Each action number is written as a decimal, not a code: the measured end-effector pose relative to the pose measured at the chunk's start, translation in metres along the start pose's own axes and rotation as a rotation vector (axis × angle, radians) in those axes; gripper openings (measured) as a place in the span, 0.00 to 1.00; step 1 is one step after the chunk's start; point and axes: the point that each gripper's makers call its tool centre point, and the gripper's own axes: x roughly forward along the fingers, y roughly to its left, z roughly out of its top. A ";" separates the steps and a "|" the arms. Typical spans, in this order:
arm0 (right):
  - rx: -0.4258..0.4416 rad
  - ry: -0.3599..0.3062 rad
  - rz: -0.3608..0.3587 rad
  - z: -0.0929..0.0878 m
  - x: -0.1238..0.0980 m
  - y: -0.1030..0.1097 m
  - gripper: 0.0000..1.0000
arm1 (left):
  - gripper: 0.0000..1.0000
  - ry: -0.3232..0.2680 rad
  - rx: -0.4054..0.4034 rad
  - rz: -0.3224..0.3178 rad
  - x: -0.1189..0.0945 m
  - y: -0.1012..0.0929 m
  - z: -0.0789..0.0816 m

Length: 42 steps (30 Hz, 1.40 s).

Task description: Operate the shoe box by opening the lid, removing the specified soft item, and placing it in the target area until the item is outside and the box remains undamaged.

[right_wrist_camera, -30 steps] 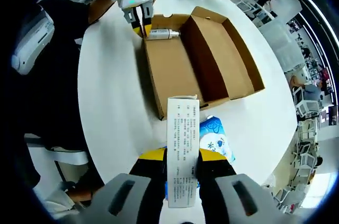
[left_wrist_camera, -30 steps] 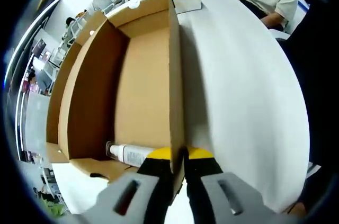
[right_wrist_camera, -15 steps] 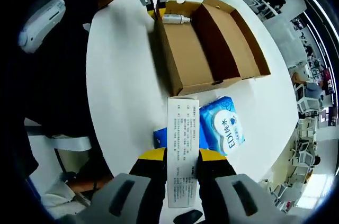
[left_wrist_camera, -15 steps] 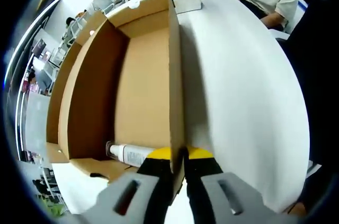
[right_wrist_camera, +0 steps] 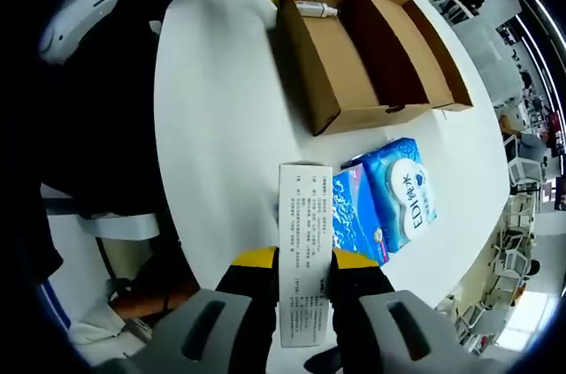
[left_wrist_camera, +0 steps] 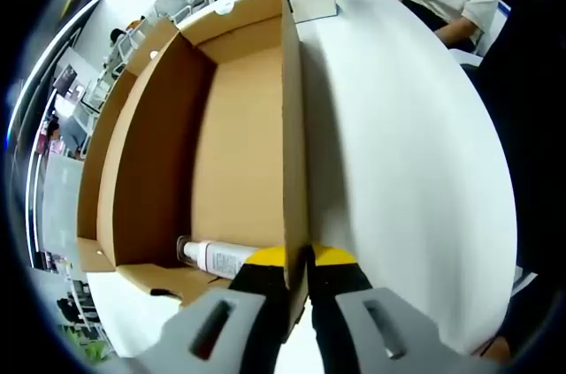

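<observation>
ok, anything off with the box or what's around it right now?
Nothing looks damaged or spilled. The open shoe box sits intact on the white table, the left gripper shut on its side wall. A white bottle lies on its side inside. The right gripper holds a printed white carton above the blue wipes pack.

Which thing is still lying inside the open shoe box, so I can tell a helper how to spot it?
Start at the brown shoe box on the white table. Go to the end wall that the left gripper pinches, and look on the floor just inside. A small white tube with a grey cap lies there on its side, the one loose thing in the box.
</observation>
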 end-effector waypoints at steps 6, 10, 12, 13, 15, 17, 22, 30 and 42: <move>-0.003 0.016 0.027 -0.010 0.007 0.012 0.21 | 0.06 0.002 0.003 -0.001 0.000 -0.001 0.000; 0.007 0.010 0.011 -0.011 0.014 0.015 0.21 | 0.06 0.002 0.003 -0.002 0.000 -0.001 0.000; 0.019 0.001 0.018 -0.013 0.018 0.018 0.21 | 0.06 0.003 0.005 0.001 0.000 -0.001 0.000; 0.039 0.004 0.013 -0.014 0.021 0.019 0.21 | 0.06 0.002 0.005 0.002 0.000 -0.001 0.000; 0.046 0.004 0.005 -0.017 0.027 0.019 0.21 | 0.06 0.000 0.004 0.002 0.000 -0.001 0.000; 0.041 -0.002 0.010 -0.019 0.029 0.021 0.21 | 0.06 -0.001 0.004 0.002 0.000 -0.001 0.000; 0.064 -0.025 -0.013 -0.018 0.032 0.019 0.21 | 0.06 0.000 0.004 0.000 0.000 -0.002 0.001; 0.009 -0.007 -0.023 -0.021 0.036 0.027 0.21 | 0.06 -0.002 0.003 -0.001 0.000 -0.001 0.001; -0.024 0.035 -0.013 -0.028 0.053 0.037 0.21 | 0.06 -0.003 0.003 -0.003 0.000 0.000 0.000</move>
